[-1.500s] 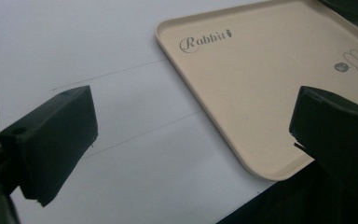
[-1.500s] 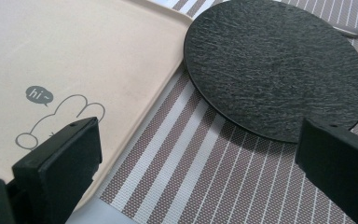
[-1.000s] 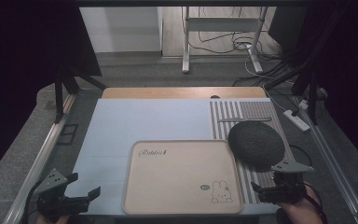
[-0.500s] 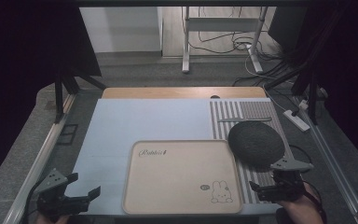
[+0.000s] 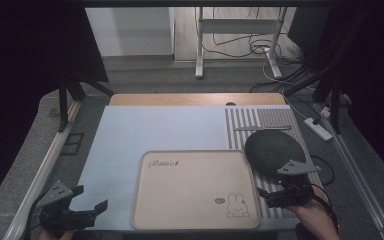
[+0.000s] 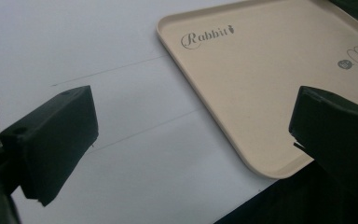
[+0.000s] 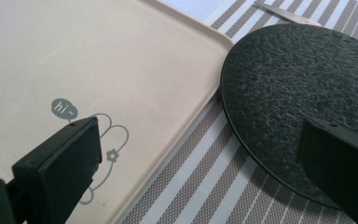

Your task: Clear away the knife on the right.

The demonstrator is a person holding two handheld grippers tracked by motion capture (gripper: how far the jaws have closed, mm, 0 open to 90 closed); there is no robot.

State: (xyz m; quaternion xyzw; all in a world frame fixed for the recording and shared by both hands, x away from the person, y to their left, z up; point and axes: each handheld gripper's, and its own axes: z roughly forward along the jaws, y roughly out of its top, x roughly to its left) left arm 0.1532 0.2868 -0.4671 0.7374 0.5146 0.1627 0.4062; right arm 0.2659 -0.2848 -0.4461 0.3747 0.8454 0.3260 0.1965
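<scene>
Now | beige tray (image 5: 190,187): rabbit print, flat, bare | left gripper (image 5: 87,200) agape | right gripper (image 5: 280,192) agape

High view looks forward-down over your table. Your gripper views sit low, close, facing inward; both share beige tray (image 5: 195,187) (image 6: 261,79) (image 7: 98,60).

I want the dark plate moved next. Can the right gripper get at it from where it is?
Probably yes. The right gripper hovers open just short of the dark plate, which lies on the striped mat beside the tray; nothing stands between them.
</scene>
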